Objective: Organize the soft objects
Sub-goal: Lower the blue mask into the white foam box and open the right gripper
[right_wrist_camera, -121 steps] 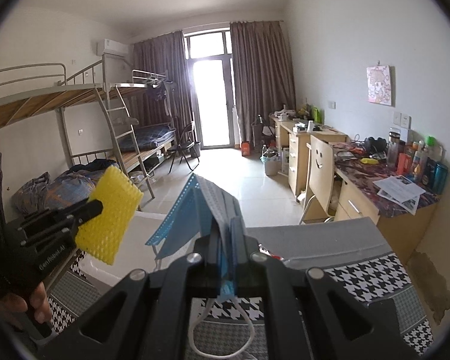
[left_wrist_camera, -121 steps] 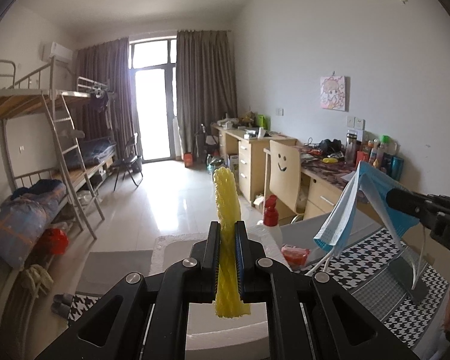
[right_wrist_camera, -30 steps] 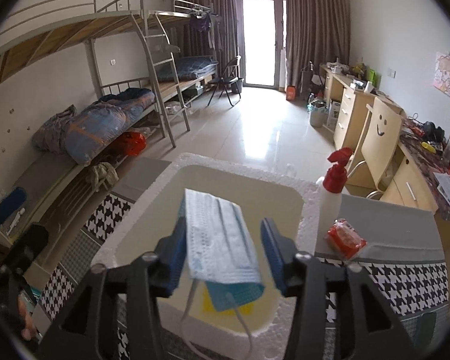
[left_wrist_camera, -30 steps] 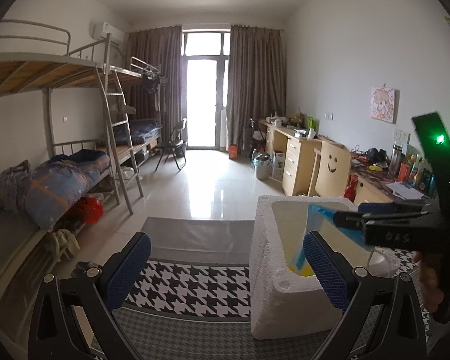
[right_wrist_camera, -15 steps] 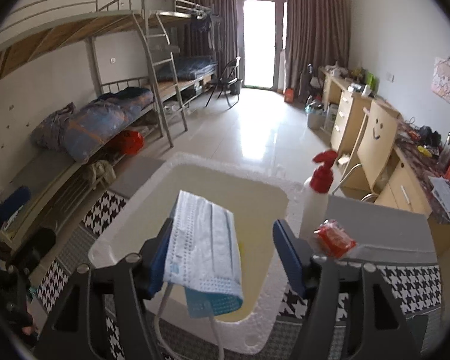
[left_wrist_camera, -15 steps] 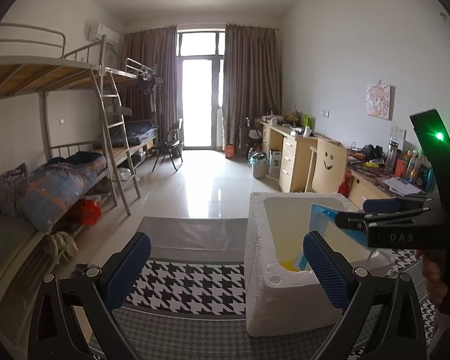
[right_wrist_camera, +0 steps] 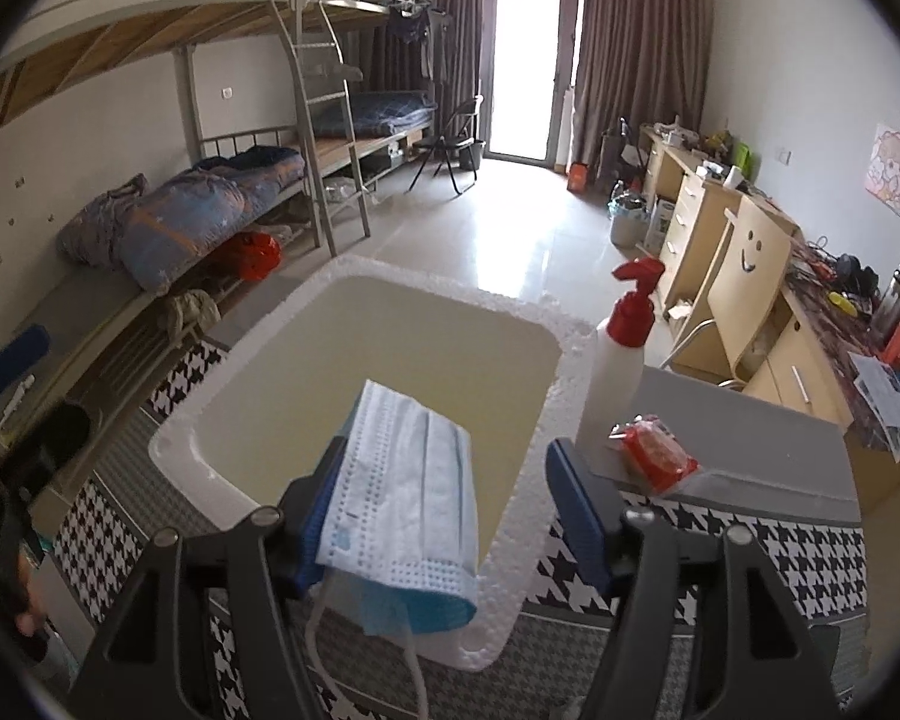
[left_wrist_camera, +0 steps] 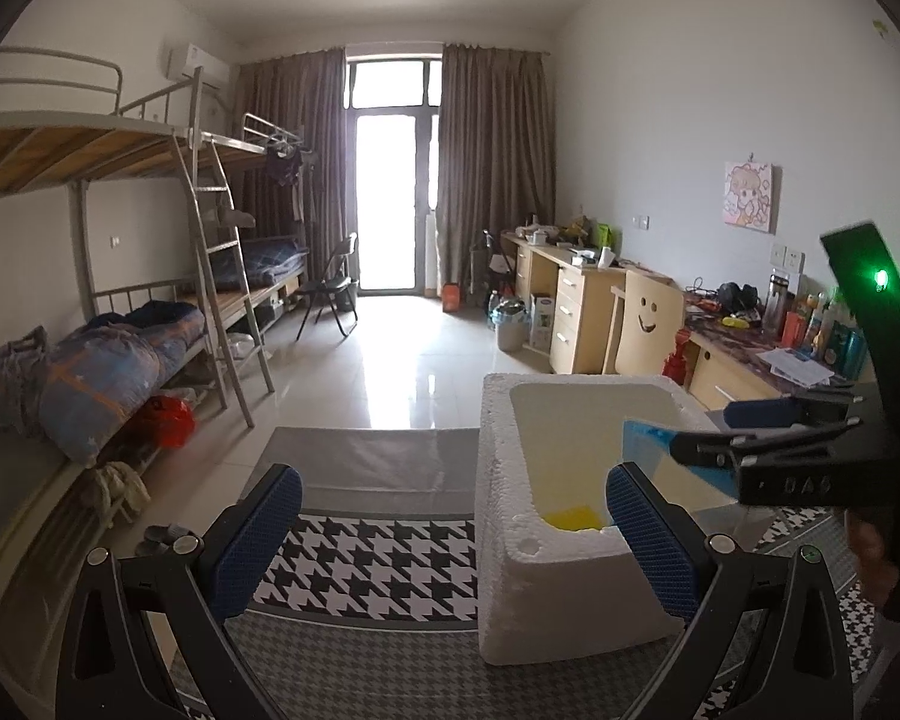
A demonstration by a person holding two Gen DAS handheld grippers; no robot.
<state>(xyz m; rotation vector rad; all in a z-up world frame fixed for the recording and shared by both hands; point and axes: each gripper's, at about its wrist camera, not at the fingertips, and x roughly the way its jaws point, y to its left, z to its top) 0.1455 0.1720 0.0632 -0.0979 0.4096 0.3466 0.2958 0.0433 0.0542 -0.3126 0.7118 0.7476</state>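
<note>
Since a second ago the right claw (right_wrist_camera: 450, 492) has spread wider; its jaws stand apart, the mask (right_wrist_camera: 399, 504) draped on its left pad over the foam box (right_wrist_camera: 210, 414). Left claw (left_wrist_camera: 450, 528) gapes empty; a yellow sponge (left_wrist_camera: 570, 517) lies inside the box.

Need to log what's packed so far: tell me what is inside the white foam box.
In the foam box, a yellow sponge lies on the bottom. The rest of the floor is hidden by the box's near wall and the face mask hanging from the right gripper.

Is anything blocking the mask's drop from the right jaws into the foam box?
Nothing visible. The mask hangs on one pad of the open right gripper, above the foam box opening.
</note>
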